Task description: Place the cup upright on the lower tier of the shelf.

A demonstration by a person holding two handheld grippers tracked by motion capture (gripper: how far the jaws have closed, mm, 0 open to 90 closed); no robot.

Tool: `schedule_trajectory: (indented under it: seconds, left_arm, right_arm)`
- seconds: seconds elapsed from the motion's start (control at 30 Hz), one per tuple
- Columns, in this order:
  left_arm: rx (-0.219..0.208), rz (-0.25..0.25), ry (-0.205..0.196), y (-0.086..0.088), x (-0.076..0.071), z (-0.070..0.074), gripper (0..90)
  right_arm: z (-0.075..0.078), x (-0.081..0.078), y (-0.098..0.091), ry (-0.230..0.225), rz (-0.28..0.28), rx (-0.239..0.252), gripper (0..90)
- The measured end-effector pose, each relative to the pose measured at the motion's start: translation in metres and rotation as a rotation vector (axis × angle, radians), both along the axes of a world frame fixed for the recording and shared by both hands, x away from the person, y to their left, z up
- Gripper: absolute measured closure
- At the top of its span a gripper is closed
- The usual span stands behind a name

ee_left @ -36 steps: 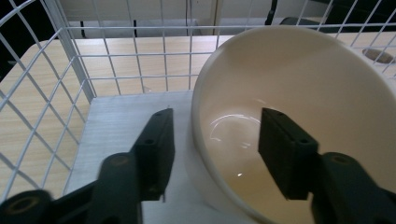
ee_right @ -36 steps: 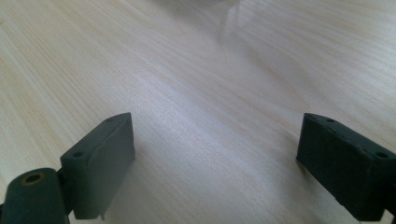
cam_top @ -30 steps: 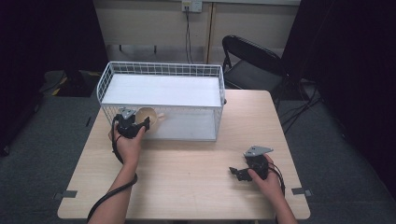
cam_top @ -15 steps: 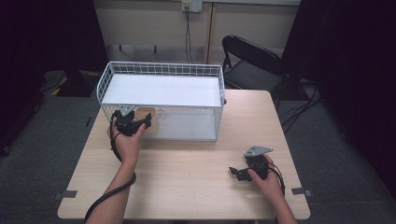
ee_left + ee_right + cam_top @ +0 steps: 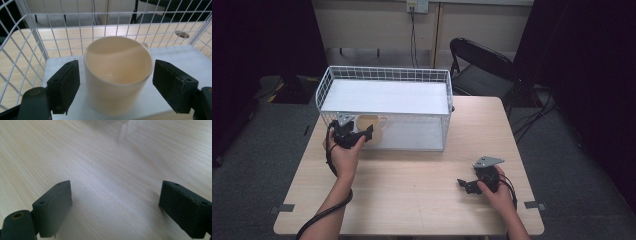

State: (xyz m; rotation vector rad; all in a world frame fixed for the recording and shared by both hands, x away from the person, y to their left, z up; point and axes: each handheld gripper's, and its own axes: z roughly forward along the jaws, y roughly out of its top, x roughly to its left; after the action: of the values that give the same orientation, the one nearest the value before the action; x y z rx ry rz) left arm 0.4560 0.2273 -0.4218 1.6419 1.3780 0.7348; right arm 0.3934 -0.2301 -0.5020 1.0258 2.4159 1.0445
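Note:
A cream mug (image 5: pixel 117 75) stands upright on the white floor of a wire basket (image 5: pixel 387 72), near its front left corner. My left gripper (image 5: pixel 116 85) reaches over the basket's front rim and straddles the mug. Its jaws have just been opening, and both pads (image 5: pixel 65 87) stand off the mug's sides with a gap at each. In the high view the mug (image 5: pixel 371 122) shows just beyond the left gripper (image 5: pixel 364 132). My right gripper (image 5: pixel 464 185) rests low over the bare table at the front right, open, with nothing between its jaws (image 5: pixel 120 207).
The white wire basket takes up the far middle of the wooden table (image 5: pixel 412 195), and its mesh walls (image 5: pixel 37 42) rise around the mug. A black folding chair (image 5: pixel 484 65) stands behind the table's far right corner. Dark floor surrounds the table.
The left hand has risen slightly at the basket's front left corner, with the mug still standing inside. The right hand has kept still.

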Motion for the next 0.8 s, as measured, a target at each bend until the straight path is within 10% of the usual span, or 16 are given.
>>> schedule_trajectory:
  seconds: [0.8]
  left_arm:
    - [-0.013,-0.103,0.067,0.008,-0.021,-0.01,18.0]
  right_arm:
    - [0.0,0.001,0.001,-0.001,0.003,0.0,10.4]
